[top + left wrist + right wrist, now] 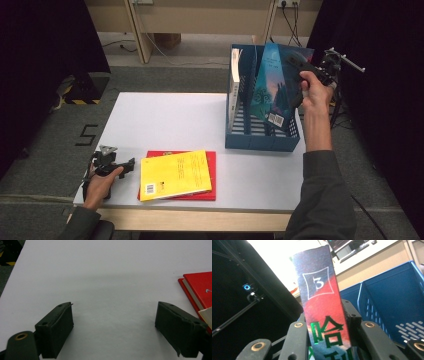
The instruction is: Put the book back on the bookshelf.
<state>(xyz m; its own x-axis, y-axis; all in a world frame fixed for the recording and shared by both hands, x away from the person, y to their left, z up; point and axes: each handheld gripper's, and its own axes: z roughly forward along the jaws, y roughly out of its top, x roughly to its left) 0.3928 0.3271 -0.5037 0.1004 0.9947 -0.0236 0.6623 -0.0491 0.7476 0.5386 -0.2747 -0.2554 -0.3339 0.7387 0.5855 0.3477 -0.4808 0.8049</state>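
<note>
High view: the right tool [300, 67] grips the blue book [272, 90] by its top edge, tilted over the blue rack [262, 140], ready for a slot beside the white book [233, 87]. The left tool [117, 167] rests left of the yellow book [175, 175], out of the way.

Left gripper view: its jaws gape, empty, above the surface [100, 270]; the red book [197, 287] lies right.

Right gripper view: the jaws pinch the book's spine [322, 302], keeping it upright.

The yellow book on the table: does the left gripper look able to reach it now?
Probably yes. The left gripper rests open on the table beside the yellow book, with nothing between them.
</note>
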